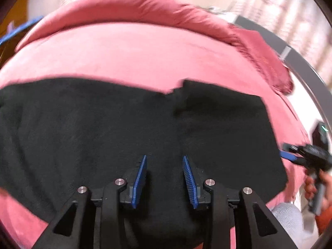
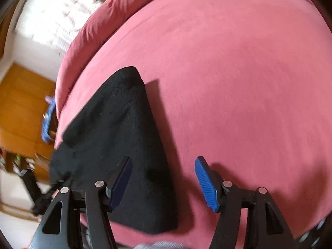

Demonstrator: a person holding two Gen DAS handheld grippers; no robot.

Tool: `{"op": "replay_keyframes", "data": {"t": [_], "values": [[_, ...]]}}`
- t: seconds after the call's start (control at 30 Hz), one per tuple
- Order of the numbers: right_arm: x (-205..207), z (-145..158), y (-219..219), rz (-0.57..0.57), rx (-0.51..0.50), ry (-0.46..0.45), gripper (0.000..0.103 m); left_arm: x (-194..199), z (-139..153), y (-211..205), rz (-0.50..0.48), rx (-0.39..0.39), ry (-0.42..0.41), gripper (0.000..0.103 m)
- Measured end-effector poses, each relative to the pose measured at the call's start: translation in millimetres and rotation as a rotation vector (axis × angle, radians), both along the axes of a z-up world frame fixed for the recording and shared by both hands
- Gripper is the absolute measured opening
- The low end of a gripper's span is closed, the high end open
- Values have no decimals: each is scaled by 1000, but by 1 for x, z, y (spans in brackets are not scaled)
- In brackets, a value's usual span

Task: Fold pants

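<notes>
The pants (image 1: 124, 128) are laid flat on the bed cover (image 1: 124, 51), across its near part, with bare cover left beyond them on the far side. A rolled blanket (image 1: 134, 8) is placed along the far edge of the bed. The left gripper (image 1: 165, 178) is held above the near middle of the pants. The right gripper (image 2: 164, 183) is held over the right end of the pants (image 2: 116, 137), one finger above the fabric, the other above bare cover (image 2: 228, 72).

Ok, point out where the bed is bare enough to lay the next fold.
Free: the pink bedspread right of the black pants, and the strip between the pants and the rumpled far edge. Crowded: the near edge, under the pants.
</notes>
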State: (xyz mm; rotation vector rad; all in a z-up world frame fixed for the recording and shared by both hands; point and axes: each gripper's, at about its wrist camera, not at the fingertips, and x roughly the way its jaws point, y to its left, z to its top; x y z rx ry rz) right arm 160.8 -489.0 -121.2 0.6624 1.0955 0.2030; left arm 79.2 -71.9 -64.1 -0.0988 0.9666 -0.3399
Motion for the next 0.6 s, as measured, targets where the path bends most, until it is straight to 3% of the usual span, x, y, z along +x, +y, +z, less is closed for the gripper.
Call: {"op": "replay_keyframes", "data": {"t": [0.1, 0.17, 0.23, 0.33, 0.43, 0.6], "values": [[20, -15, 19, 31, 31, -4, 64, 3, 1, -40, -140, 26, -35, 36], [25, -23, 15, 47, 79, -21, 66, 10, -9, -68, -227, 116, -54, 36], [22, -26, 10, 61, 126, -60, 66, 26, -23, -77, -241, 192, -45, 34], [26, -27, 16, 130, 272, -115, 65, 31, -35, -76, -273, 198, -90, 28], [32, -32, 26, 202, 220, -123, 65, 23, -41, -83, -316, 251, -151, 28], [44, -38, 30, 231, 233, -144, 65, 15, -47, -63, -295, 197, -167, 28]]}}
